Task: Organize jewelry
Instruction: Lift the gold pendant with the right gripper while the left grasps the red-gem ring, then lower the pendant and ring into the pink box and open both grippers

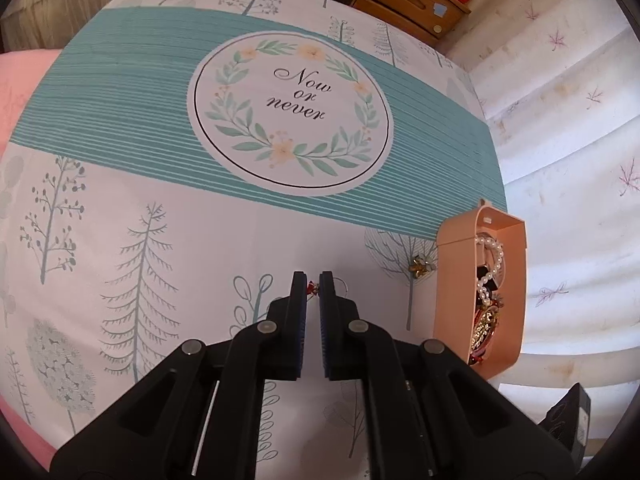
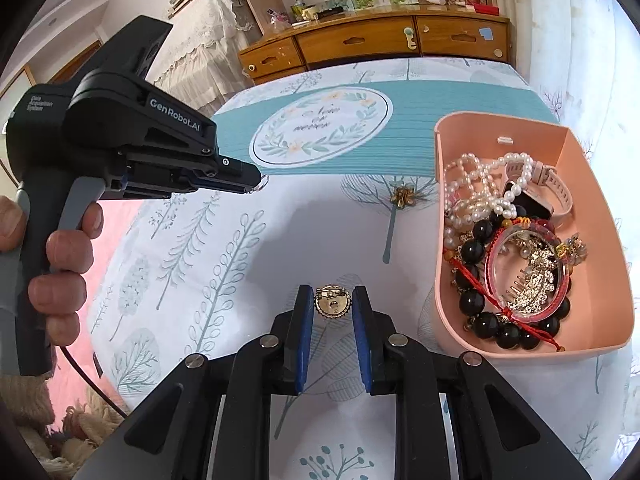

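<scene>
Nearest the right cam: right tool (image 2: 331,300), jaws apart w/ a round gold brooch (image 2: 330,301) sitting between the pads, back side up, clasp showing. Can't tell if the pads touch it yet; looks like a small gap each side.

Going left to right in that view: left tool (image 2: 256,182) held in a hand (image 2: 60,252), raised over the bed (image 2: 224,264), tips nearly together on a small item. Left cam shows it as a tiny red-and-gold piece w/ a thin wire hoop, prob. an earring (image 1: 313,289), clamped at the very tips. Next, a gold flower piece (image 2: 401,196) lies loose on the sheet, just beside the tray. Far right, pink tray (image 2: 452,312) already holds pearls (image 2: 486,184), black beads (image 2: 476,248), a watch (image 2: 550,188), a red bangle, a comb.

Step in hand, as I read it: right tool grabs the brooch, then both pieces go into the tray.

To do it well: close slow & centred so the disc doesn't flip or skate on the soft sheet; grip across the rim, not the clasp. Keep the left grip firm, that earring is held by very little. Release low inside the tray, over a bare patch, so nothing bounces out or snags the beads.
</scene>
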`<state>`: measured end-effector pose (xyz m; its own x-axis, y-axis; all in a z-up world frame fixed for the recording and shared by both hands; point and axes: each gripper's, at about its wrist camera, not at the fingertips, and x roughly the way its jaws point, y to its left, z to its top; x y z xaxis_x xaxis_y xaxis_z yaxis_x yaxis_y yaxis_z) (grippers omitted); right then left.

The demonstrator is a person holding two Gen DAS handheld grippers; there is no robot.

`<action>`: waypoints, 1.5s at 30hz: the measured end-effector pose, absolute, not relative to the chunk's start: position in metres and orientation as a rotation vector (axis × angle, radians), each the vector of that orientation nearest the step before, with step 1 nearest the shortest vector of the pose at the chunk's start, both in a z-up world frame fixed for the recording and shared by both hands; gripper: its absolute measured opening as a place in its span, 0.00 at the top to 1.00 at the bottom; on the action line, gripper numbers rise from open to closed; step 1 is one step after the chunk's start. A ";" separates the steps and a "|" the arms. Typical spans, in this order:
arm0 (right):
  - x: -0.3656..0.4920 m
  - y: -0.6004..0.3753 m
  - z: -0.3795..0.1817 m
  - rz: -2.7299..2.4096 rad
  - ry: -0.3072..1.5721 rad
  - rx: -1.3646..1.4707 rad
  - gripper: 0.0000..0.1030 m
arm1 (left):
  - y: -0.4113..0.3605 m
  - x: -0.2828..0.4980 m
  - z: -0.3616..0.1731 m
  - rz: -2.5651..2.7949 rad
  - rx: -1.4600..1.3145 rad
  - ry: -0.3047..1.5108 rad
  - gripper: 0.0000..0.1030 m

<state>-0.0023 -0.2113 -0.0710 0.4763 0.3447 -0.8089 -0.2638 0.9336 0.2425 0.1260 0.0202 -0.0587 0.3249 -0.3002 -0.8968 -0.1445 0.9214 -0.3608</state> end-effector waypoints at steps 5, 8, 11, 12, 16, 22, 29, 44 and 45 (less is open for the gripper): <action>-0.013 -0.217 -0.052 0.370 0.967 0.096 0.81 | 0.004 0.115 -0.046 -0.142 -0.338 1.216 0.96; -0.017 -0.230 -0.037 0.342 0.936 0.109 0.81 | -0.014 0.109 -0.036 -0.188 -0.277 1.193 0.96; -0.020 -0.252 -0.021 0.277 0.895 0.121 0.81 | -0.042 0.109 -0.025 -0.250 -0.202 1.173 0.96; -0.020 -0.265 -0.016 0.243 0.885 0.133 0.81 | -0.050 0.110 -0.023 -0.270 -0.191 1.171 0.96; -0.016 -0.307 -0.009 0.142 0.872 0.175 0.81 | -0.087 0.114 -0.014 -0.358 -0.132 1.163 0.96; -0.015 -0.352 -0.013 0.056 0.882 0.232 0.81 | -0.140 0.120 -0.016 -0.471 -0.065 1.166 0.96; -0.017 -0.359 -0.028 0.039 0.910 0.232 0.81 | -0.185 0.125 -0.037 -0.550 -0.036 1.222 0.96; -0.014 -0.351 -0.043 0.020 0.954 0.236 0.75 | -0.211 0.117 -0.048 -0.543 0.050 1.249 0.86; -0.014 -0.351 -0.044 0.019 0.953 0.239 0.74 | -0.210 0.115 -0.047 -0.542 0.057 1.244 0.80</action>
<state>-0.0139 -0.3507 -0.0436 0.5810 0.1208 -0.8049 0.0891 0.9735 0.2104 0.1151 -0.2100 -0.0473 0.2123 -0.3603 -0.9084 0.4205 0.8728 -0.2479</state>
